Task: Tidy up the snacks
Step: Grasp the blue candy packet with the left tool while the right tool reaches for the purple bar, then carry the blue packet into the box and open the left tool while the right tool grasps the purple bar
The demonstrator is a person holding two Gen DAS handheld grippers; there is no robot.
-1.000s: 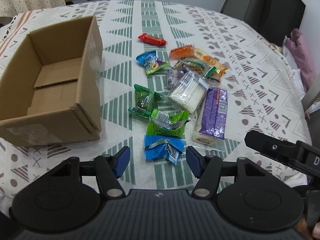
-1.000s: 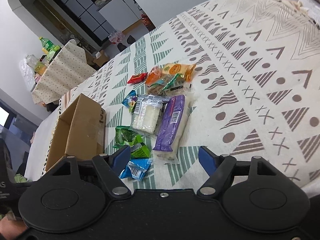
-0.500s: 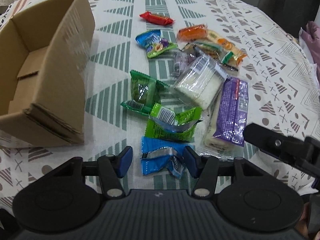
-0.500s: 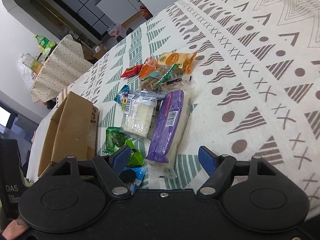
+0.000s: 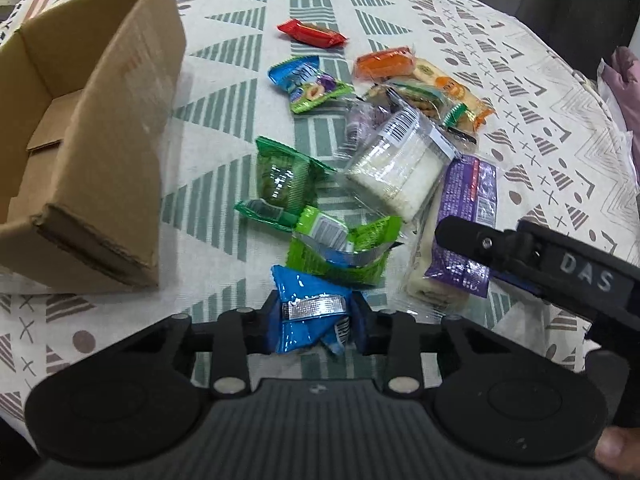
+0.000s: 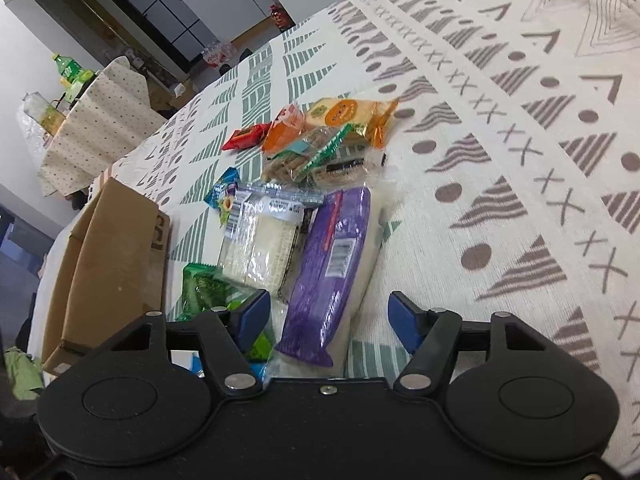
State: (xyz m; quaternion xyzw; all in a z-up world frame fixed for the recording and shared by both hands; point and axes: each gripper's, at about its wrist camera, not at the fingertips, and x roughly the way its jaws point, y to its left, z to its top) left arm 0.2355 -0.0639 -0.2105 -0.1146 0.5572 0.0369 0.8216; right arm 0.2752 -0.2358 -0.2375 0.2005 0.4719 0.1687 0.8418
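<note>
A heap of wrapped snacks lies on the patterned tablecloth (image 5: 224,80), to the right of an open cardboard box (image 5: 80,140) with nothing inside. My left gripper (image 5: 314,322) is shut on a blue packet (image 5: 308,304) at the near end of the heap. Just beyond it lie a light green packet (image 5: 340,252), a dark green one (image 5: 284,180) and a clear pack of white wafers (image 5: 396,168). My right gripper (image 6: 329,318) is open, its fingers either side of the near end of a long purple packet (image 6: 336,256). The box (image 6: 112,260) stands to its left.
Red (image 5: 310,34), orange (image 5: 384,62) and blue-green (image 5: 308,82) packets lie farther back. The right gripper's body (image 5: 540,264) reaches in over the purple packet. A second table with a dotted cloth (image 6: 92,128) and bottles stands behind. Pink fabric (image 5: 624,80) lies at the right edge.
My left gripper moved forward and down onto the blue packet and shut on it. The right gripper moved closer, so the purple packet now lies between its open fingers.
</note>
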